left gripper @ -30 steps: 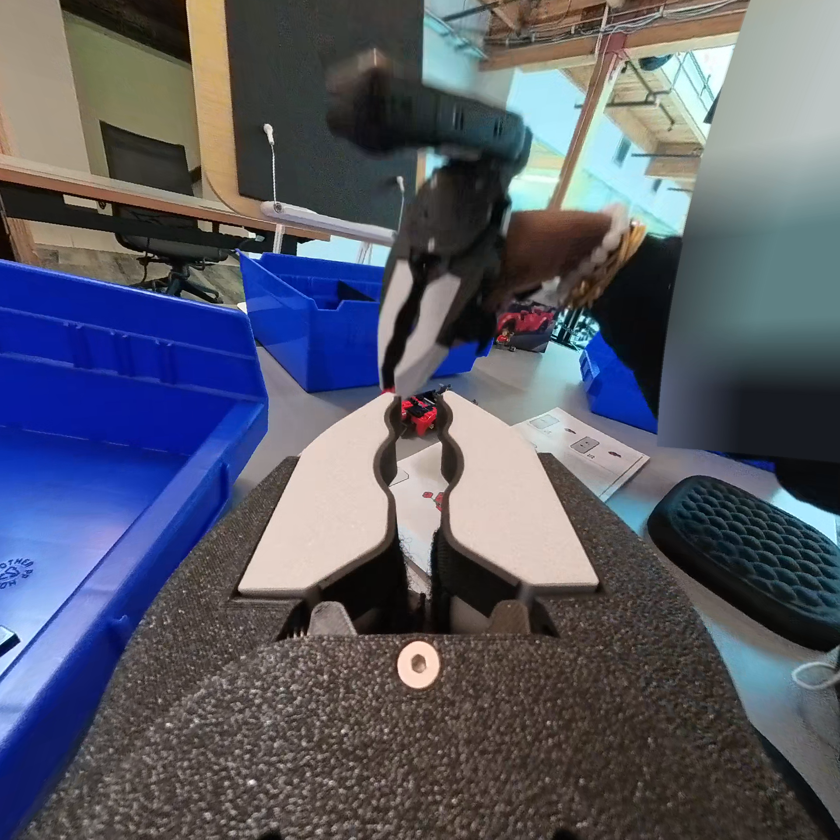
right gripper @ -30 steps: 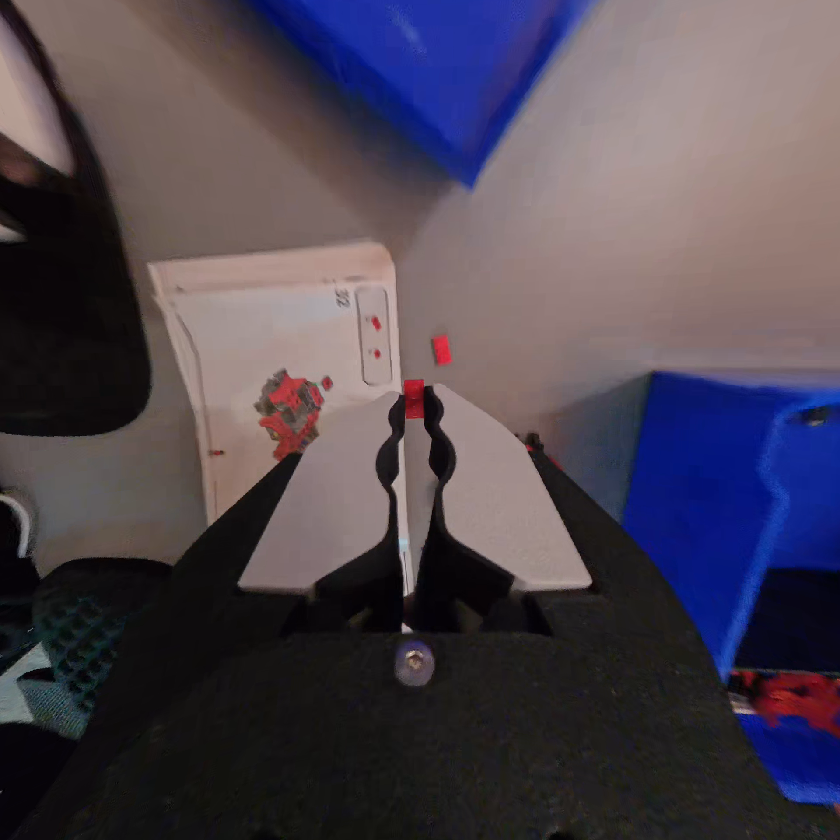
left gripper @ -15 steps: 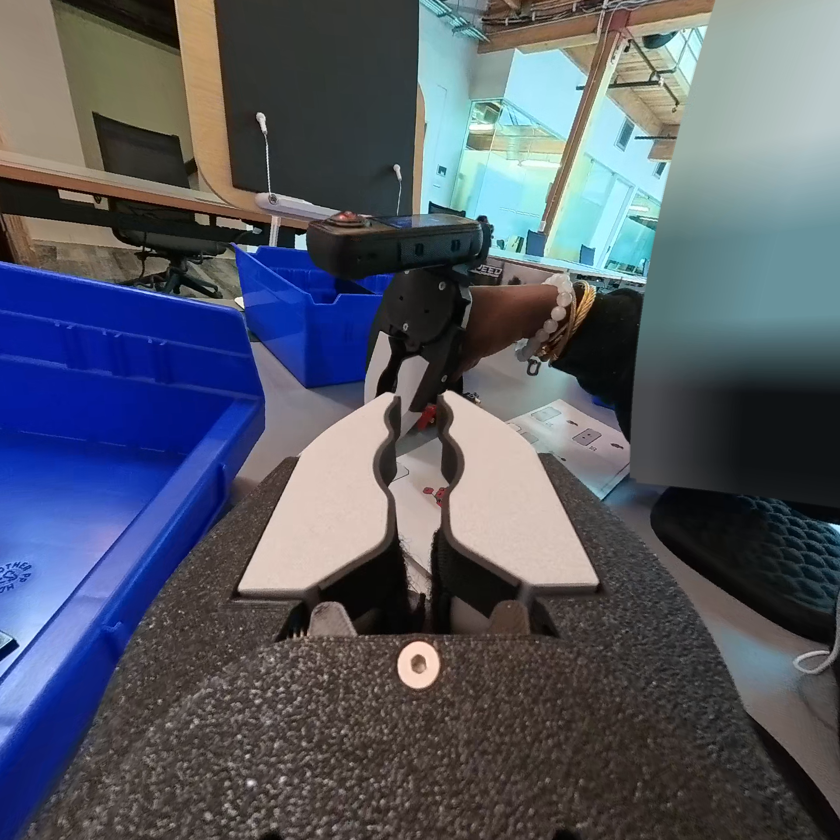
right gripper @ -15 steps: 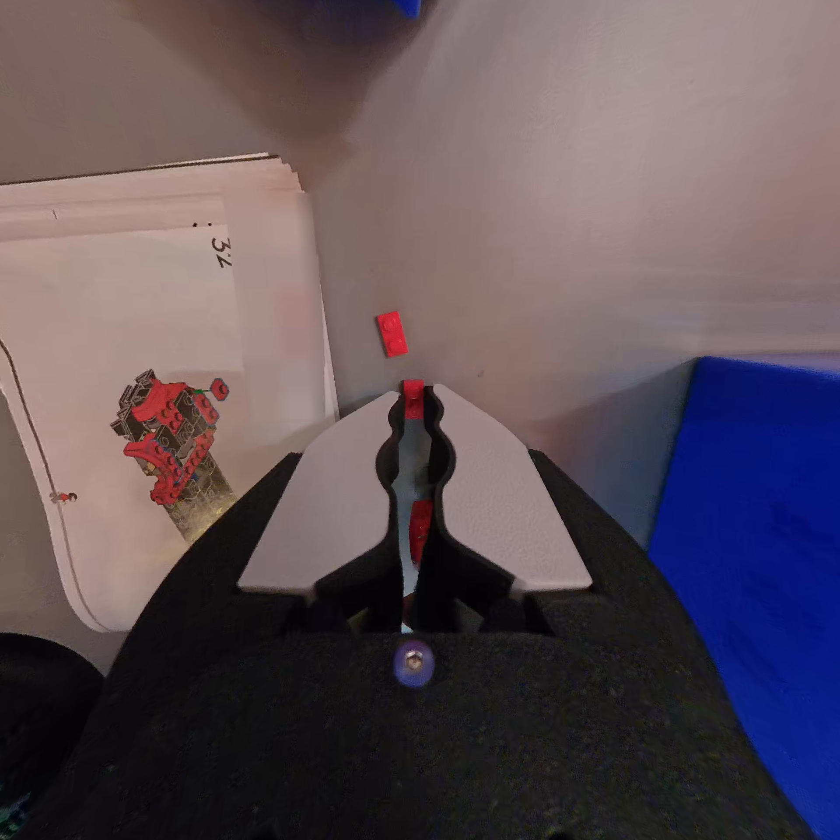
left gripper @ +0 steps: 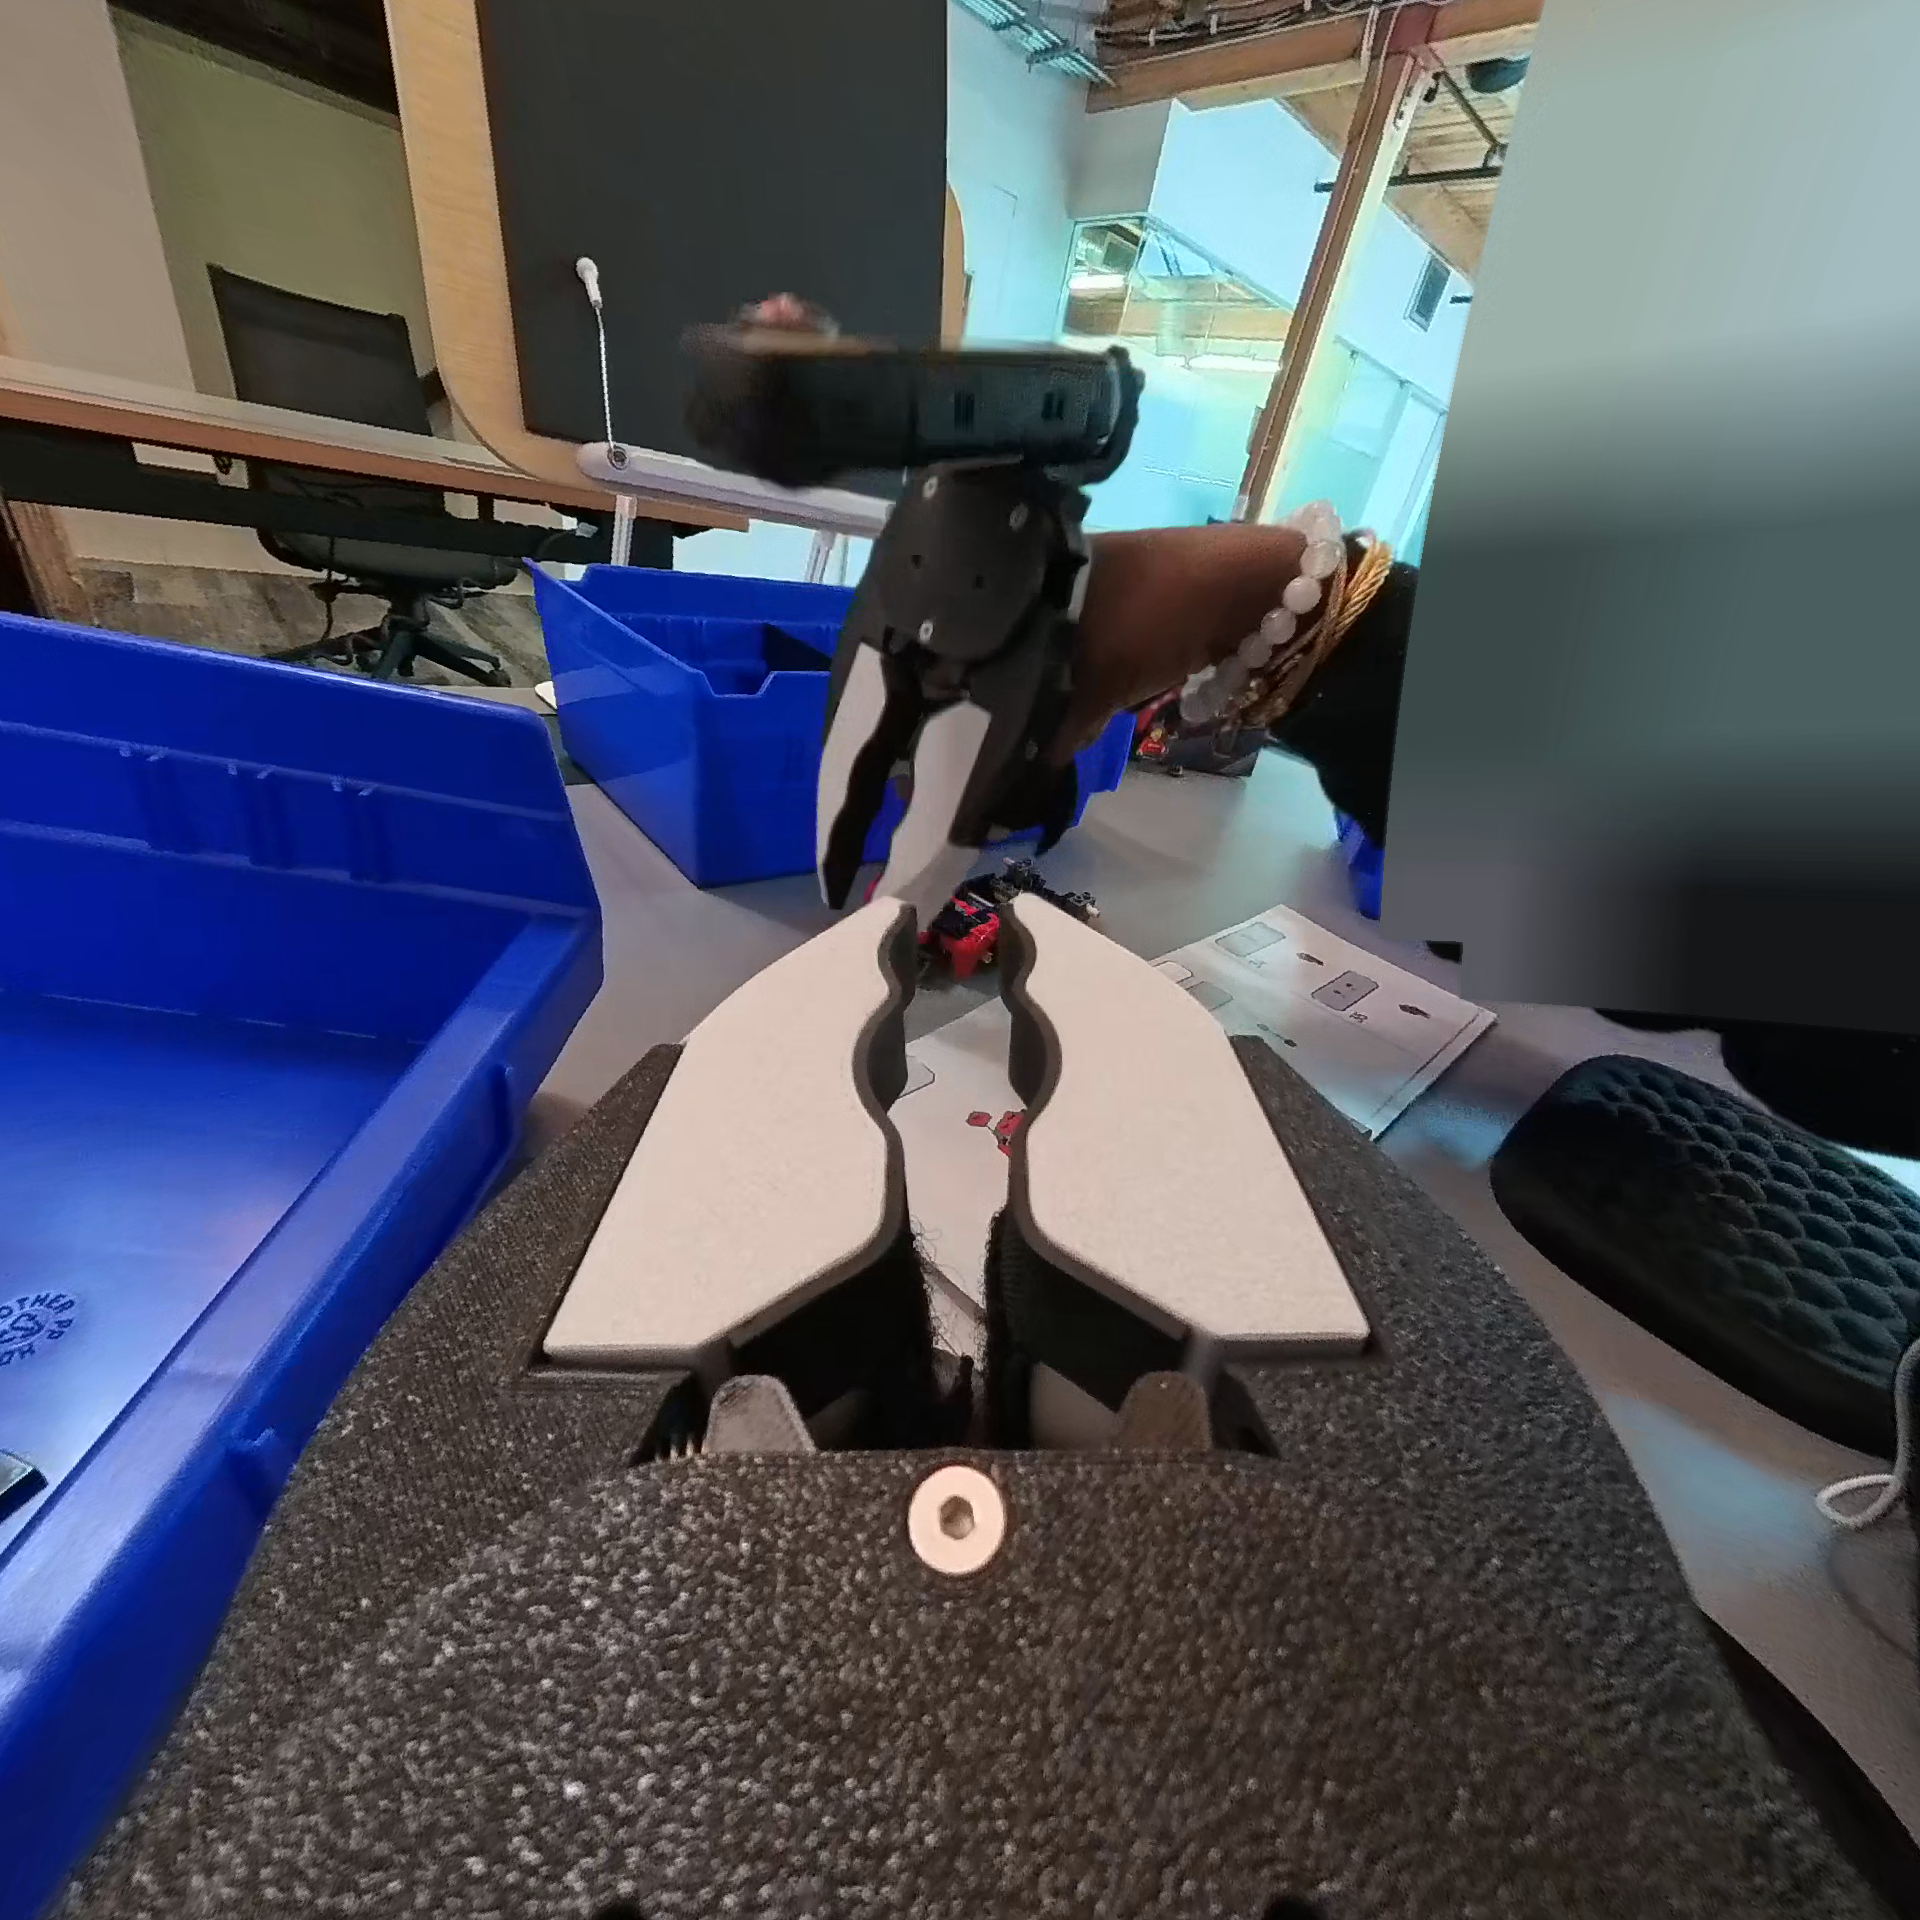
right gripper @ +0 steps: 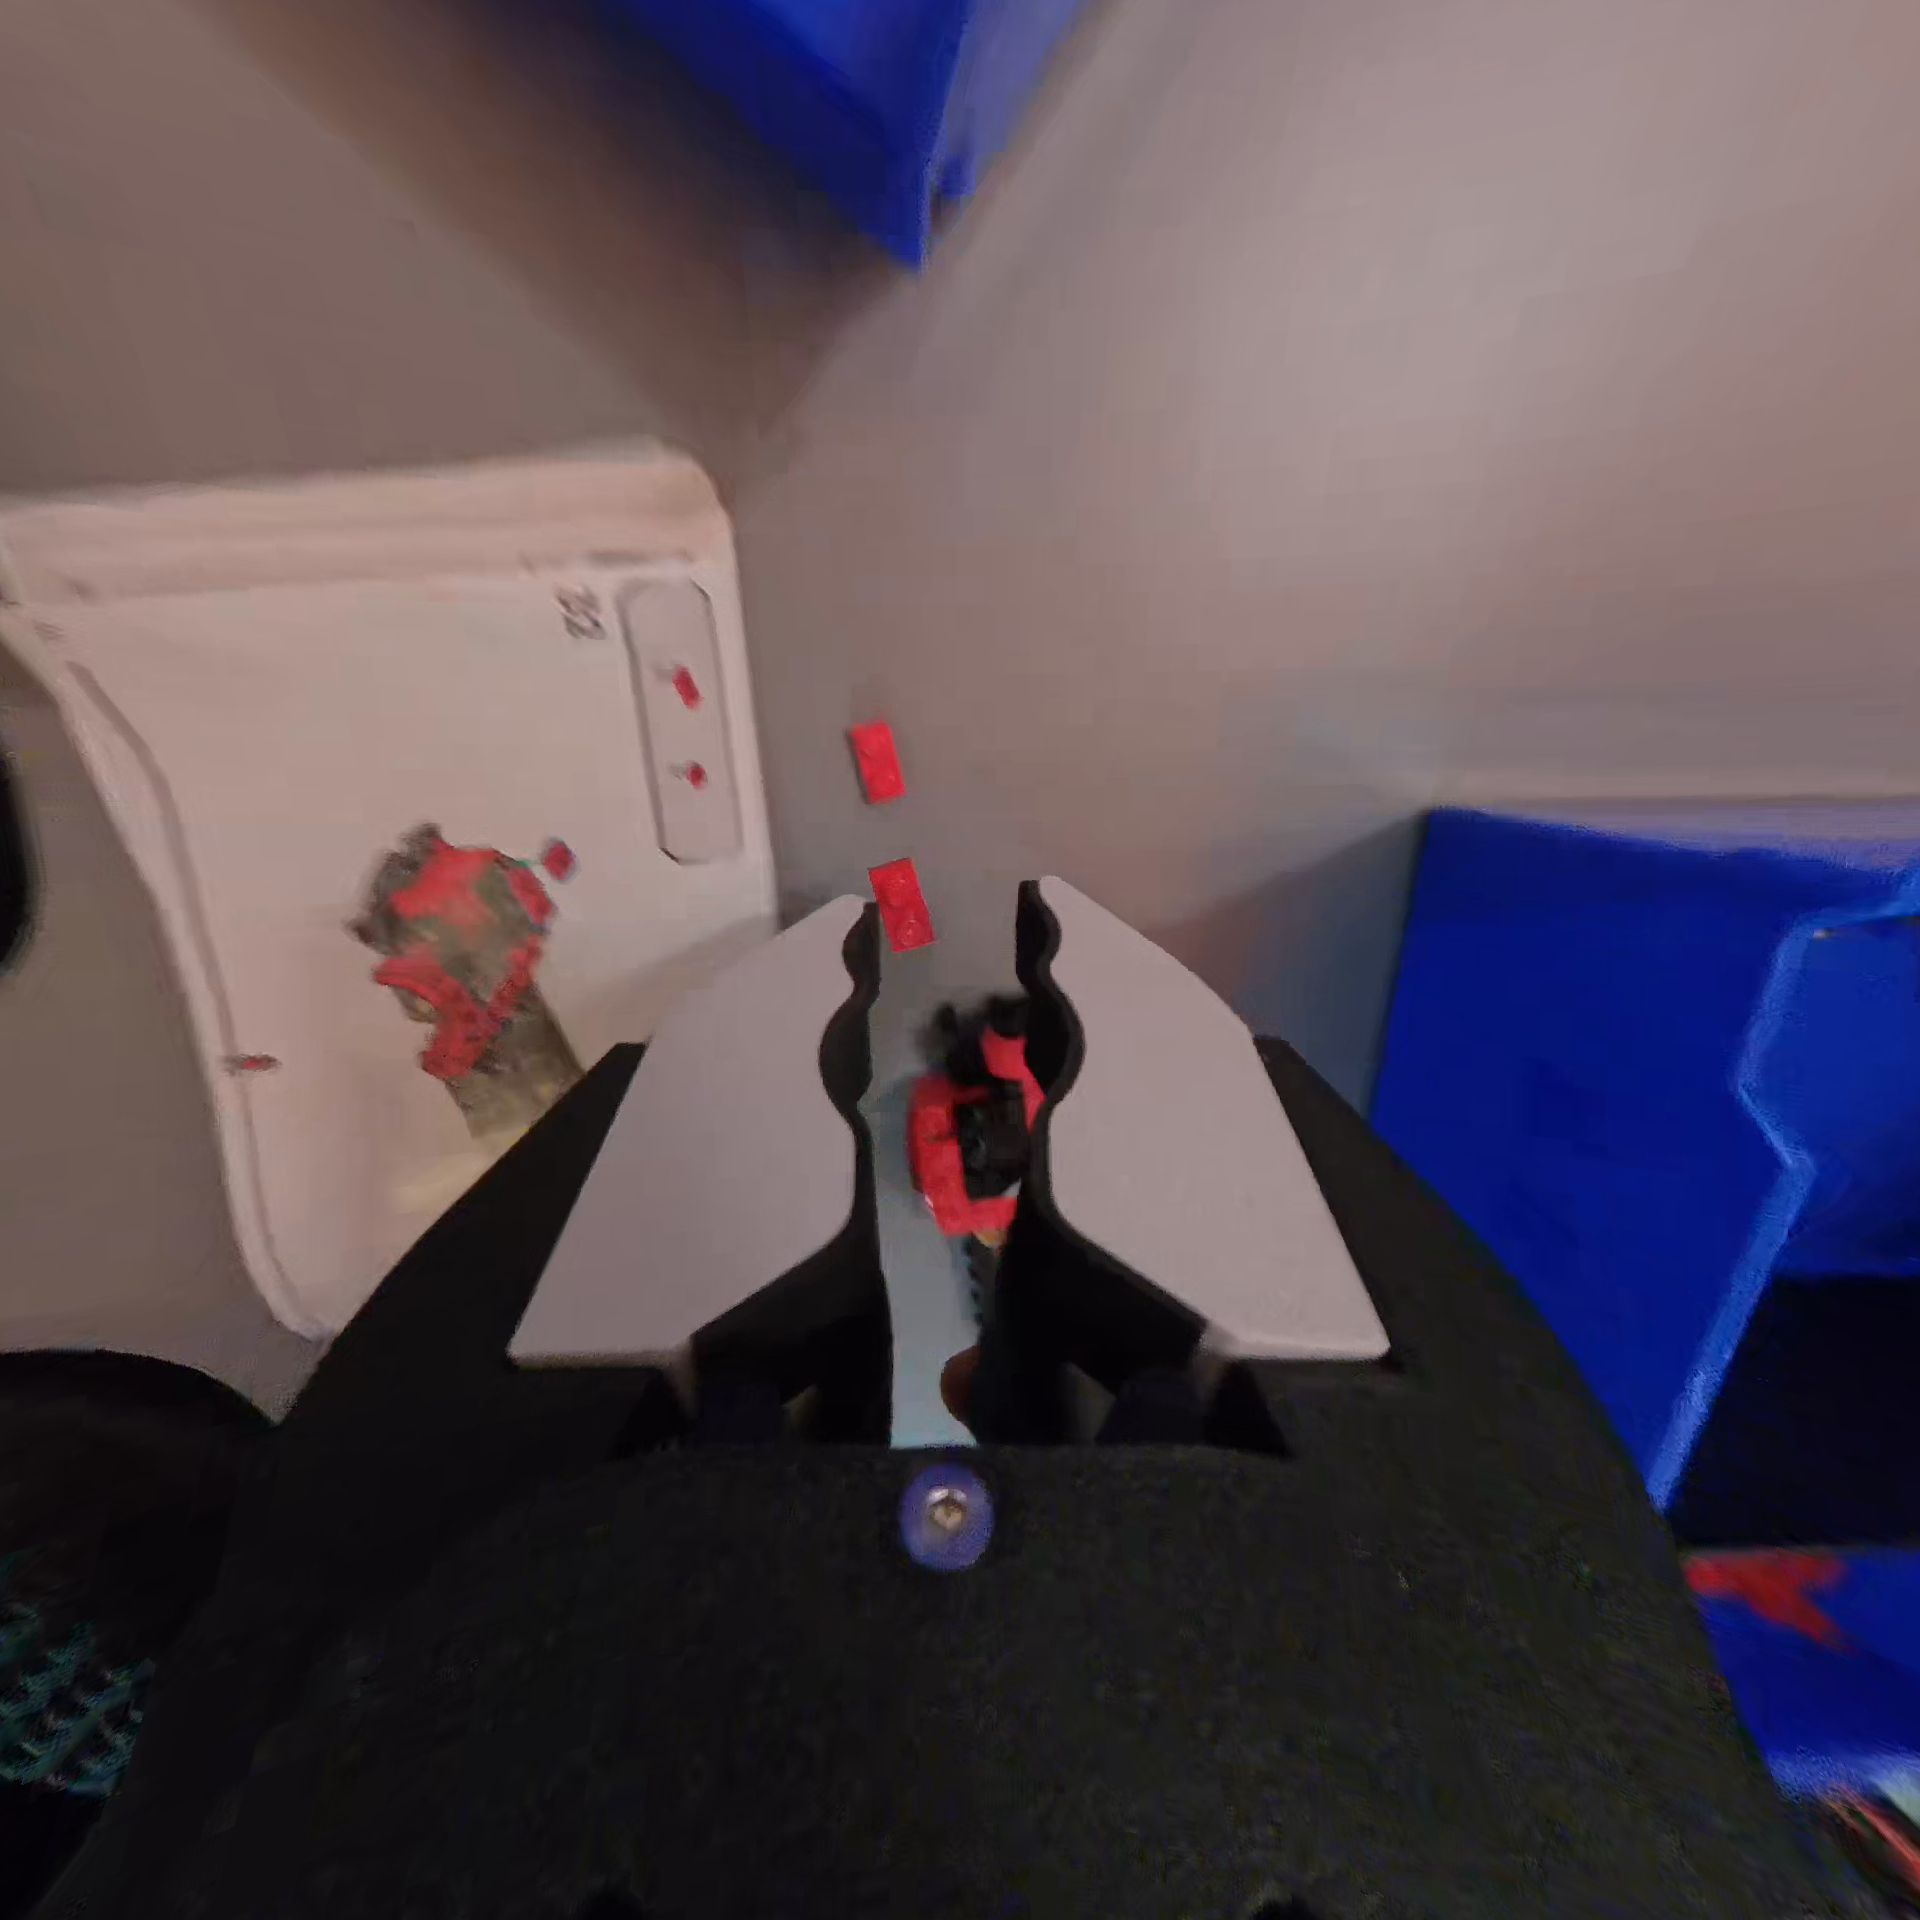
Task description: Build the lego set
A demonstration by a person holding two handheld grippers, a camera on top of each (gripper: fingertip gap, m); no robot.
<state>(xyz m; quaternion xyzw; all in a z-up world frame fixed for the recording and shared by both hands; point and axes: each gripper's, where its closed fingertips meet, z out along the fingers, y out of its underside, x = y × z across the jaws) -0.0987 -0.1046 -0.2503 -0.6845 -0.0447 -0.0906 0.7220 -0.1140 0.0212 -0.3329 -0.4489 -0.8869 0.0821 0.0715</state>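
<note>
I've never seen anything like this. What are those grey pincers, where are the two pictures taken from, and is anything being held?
No robot here: a person holds a two-finger gripper in each hand, each carrying a camera that looks along its grey fingers. One picture comes from the left gripper, the other from the right gripper, looking down at the grey table. On it lie a small red-and-black lego model, an instruction booklet, a blue bin, a near red plate by the right gripper's tips and a far red plate beyond. Both grippers are open, holding nothing.
</note>
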